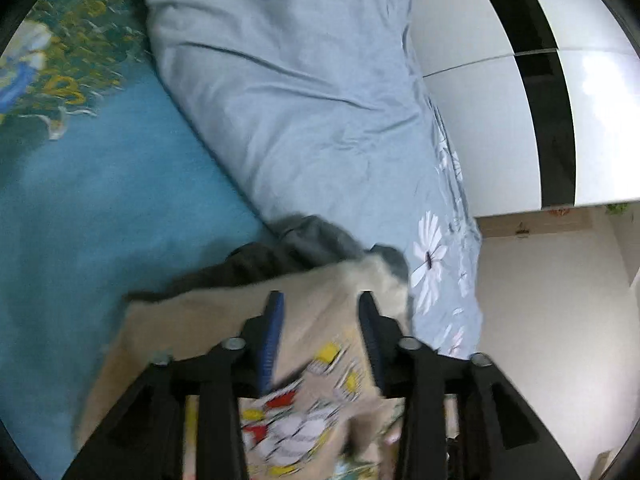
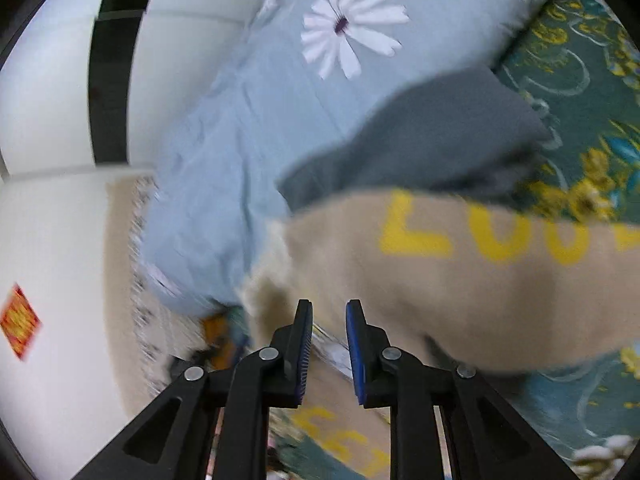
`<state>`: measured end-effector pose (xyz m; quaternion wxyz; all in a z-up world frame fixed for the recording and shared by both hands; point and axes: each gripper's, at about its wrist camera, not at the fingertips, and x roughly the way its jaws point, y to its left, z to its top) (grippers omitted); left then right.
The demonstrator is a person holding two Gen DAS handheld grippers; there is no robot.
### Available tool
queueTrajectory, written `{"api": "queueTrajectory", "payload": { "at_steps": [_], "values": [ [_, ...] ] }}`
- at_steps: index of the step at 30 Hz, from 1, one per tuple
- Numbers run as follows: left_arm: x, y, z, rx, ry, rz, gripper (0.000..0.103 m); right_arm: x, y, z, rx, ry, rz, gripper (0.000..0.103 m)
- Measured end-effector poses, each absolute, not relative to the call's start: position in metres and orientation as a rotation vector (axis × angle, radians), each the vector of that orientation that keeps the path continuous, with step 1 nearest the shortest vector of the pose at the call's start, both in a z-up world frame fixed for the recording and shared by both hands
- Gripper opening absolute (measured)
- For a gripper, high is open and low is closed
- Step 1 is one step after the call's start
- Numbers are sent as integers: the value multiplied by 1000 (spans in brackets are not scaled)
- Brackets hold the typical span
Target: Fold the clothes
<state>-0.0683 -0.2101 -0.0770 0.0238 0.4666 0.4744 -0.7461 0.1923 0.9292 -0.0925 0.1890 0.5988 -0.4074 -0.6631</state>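
I'm working over a bed: a teal sheet with yellow flower print covers it, and a pale blue duvet with white daisies lies heaped along the far side. Beyond the duvet stands a glossy white wardrobe with black strips between its panels, and pale floor shows below it. In the right wrist view a red and gold sticker sits on a white surface at the left.

My left gripper points forward and slightly down over the beige garment, which lies on the sheet just beside the duvet's edge; a cartoon print in red, yellow and white shows between the fingers. Its jaws are spread wide, the cloth passing under them — I cannot tell whether the pads touch it.

My right gripper hangs over the same beige garment, here showing large yellow letters, blurred. Its jaws stand apart with a narrow gap, nothing clamped between the blue pads. A dark grey garment lies just behind the beige one, resting against the duvet — partly tucked under the beige edge.
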Motion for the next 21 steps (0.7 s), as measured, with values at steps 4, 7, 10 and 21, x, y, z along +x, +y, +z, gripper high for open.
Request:
{"api": "queueTrajectory", "payload": {
  "at_steps": [4, 7, 10, 21],
  "values": [
    [-29, -193, -84, 1576, 1241, -2308, 58, 205, 852, -130, 1822, -1024, -1853, 51],
    [-5, -174, -95, 1701, 1124, -2284, 65, 207, 793, -157, 1934, -983, -1805, 62],
    [19, -155, -107, 1821, 1002, -2253, 67, 234, 796, -171, 2012, -891, -1782, 66],
    [50, -136, -138, 1928, 930, -2037, 34, 252, 791, -158, 2125, -626, -1833, 65]
  ]
}}
